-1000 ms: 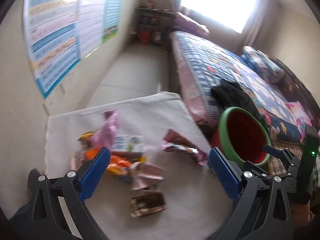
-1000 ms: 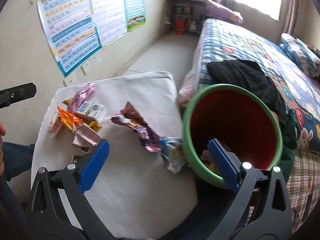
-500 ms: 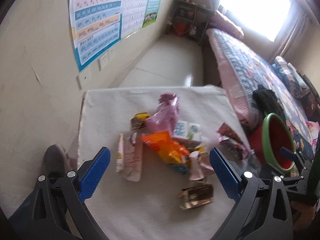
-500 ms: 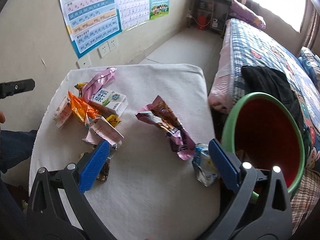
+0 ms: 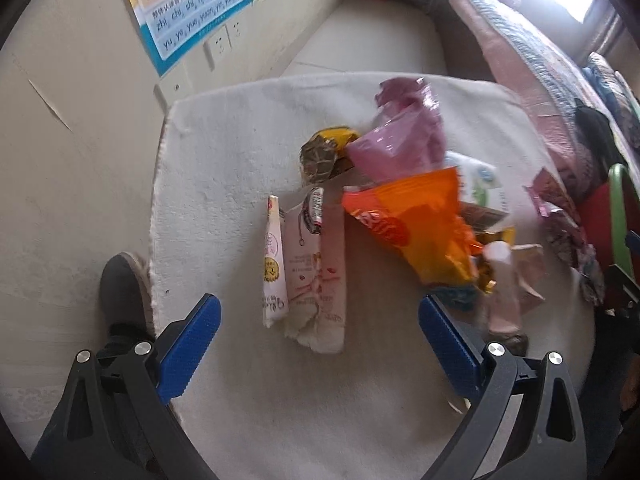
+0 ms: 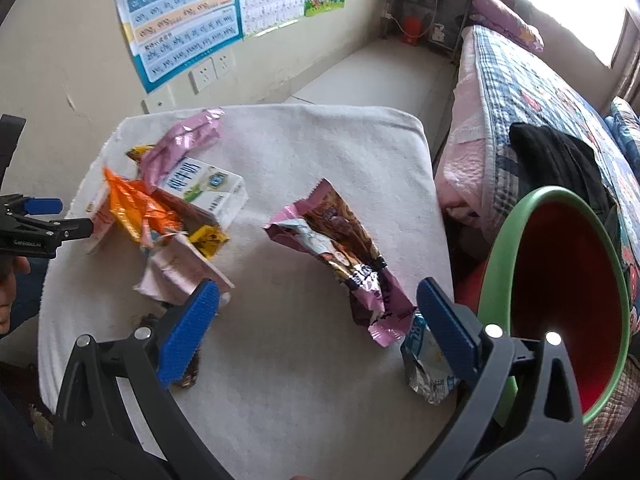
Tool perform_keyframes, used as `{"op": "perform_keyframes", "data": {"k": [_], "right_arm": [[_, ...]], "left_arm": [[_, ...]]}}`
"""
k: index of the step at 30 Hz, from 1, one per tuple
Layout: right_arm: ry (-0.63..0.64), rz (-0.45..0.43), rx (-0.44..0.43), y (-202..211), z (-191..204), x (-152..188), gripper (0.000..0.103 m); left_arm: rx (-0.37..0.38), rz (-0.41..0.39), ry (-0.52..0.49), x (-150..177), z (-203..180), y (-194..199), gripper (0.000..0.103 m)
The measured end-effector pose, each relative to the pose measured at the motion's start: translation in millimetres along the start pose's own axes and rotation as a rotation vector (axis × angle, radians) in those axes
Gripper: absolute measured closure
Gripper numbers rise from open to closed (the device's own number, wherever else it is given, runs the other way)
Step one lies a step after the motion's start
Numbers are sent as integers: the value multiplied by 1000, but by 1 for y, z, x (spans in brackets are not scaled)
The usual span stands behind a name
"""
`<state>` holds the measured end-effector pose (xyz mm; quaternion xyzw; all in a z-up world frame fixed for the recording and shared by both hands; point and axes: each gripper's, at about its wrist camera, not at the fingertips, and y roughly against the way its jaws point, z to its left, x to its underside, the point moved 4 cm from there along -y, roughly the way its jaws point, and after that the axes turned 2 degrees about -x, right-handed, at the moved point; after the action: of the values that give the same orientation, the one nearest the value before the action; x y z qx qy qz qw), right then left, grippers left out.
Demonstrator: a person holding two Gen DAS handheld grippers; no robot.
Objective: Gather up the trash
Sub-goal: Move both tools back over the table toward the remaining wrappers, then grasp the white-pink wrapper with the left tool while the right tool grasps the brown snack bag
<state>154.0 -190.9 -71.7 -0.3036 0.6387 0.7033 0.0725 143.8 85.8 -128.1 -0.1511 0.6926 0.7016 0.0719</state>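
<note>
Trash lies on a white cloth-covered table (image 5: 224, 184). My left gripper (image 5: 316, 344) is open and empty, just in front of a pale pink packet (image 5: 316, 276) and a white sachet (image 5: 273, 264). Behind them lie an orange wrapper (image 5: 420, 224), a pink foil bag (image 5: 404, 136) and a milk carton (image 6: 204, 188). My right gripper (image 6: 316, 332) is open and empty, above a brown-pink wrapper (image 6: 340, 252); a blue-silver wrapper (image 6: 428, 364) lies by its right finger. A red bin with a green rim (image 6: 556, 292) stands right of the table.
A bed (image 6: 532, 92) with a black garment (image 6: 556, 160) runs along the right. A wall with posters (image 6: 180, 20) and sockets is on the left. A dark shoe (image 5: 120, 292) sits on the floor by the table's left edge.
My left gripper swung left and came down close to the wrapper pile. My right gripper turned left from the bin toward the table and the brown-pink wrapper.
</note>
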Motion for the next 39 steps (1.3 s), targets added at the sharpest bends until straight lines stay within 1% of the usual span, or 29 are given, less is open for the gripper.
{"op": "perform_keyframes", "data": {"k": [3,8,11,14,16,17,19,20,22,23,24,25,28,36,39], "right_arm": [[11,23,18,-14,-4,0,6],[74,53,64,-37,-4,-3,6],[93,63,77,-48,-5,-4,6],[98,70,87,-58,-9,-7,9],[98,88,85,-68,-12,-7,14],[97,96,81,-72,-13,-7,15],[98,109,76,-79,-14,-7,22],[98,117,69,-82,-14,-6,27],[97,126,55,-85,-11,-5,45],[101,116,60,-83,-10,-5,51],[103,105,62,-80,-9,-5,62],[102,100,61,-77,-9,-6,64],[87,91,37,-69,-9,-6,67],[20,40,-19,-34,-8,-10,67],[6,21,-28,-19,-5,-9,67]], "left_arm": [[-41,5,0,-3,2,-12,8],[-58,12,0,-4,4,-26,8],[-49,24,7,-3,6,-33,9],[-44,28,-3,-2,5,-38,14],[-33,33,3,-1,5,-41,22],[-28,34,6,-1,4,-42,24],[-21,34,6,-1,3,-43,37],[-15,35,7,-2,3,-43,40],[-6,36,18,-2,3,-44,55],[-2,34,29,-4,4,-43,57],[4,26,38,-4,4,-39,59],[8,21,38,-5,3,-37,62],[18,1,47,-5,2,-27,64],[87,-30,140,4,9,1,64],[96,-48,148,6,11,10,64]]}}
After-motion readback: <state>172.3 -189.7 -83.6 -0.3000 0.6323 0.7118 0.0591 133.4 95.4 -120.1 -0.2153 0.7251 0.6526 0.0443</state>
